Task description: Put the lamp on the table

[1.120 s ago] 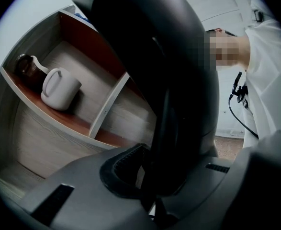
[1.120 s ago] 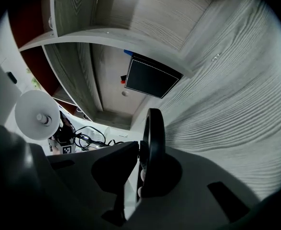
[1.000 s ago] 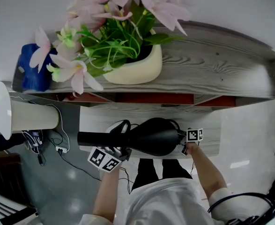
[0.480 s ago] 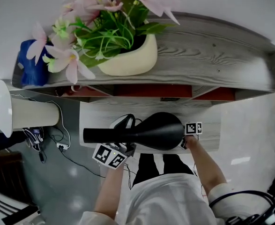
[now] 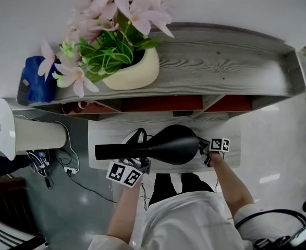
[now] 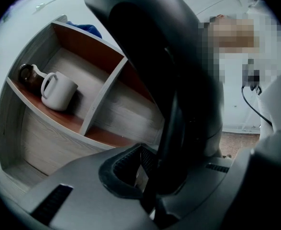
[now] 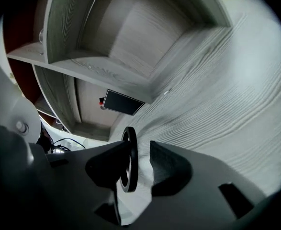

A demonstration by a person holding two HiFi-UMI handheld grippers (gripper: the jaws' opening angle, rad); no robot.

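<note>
left claw (image 6: 152,176): clamped on lamp (image 5: 169,145) | right claw (image 7: 141,164): opening, ring (image 7: 133,150) between jaws

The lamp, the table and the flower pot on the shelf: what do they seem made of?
The lamp looks like metal or hard plastic: smooth black with a soft sheen. The table is wood or wood-look laminate: matt grey, with grain lines showing. The flower pot is likely ceramic or plastic: smooth cream, softly rounded.

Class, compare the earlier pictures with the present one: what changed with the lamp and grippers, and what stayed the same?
The right gripper is opening its jaws, freeing the ring between them, part of the lamp. The left gripper stays clamped on it, over the table as before.
</note>
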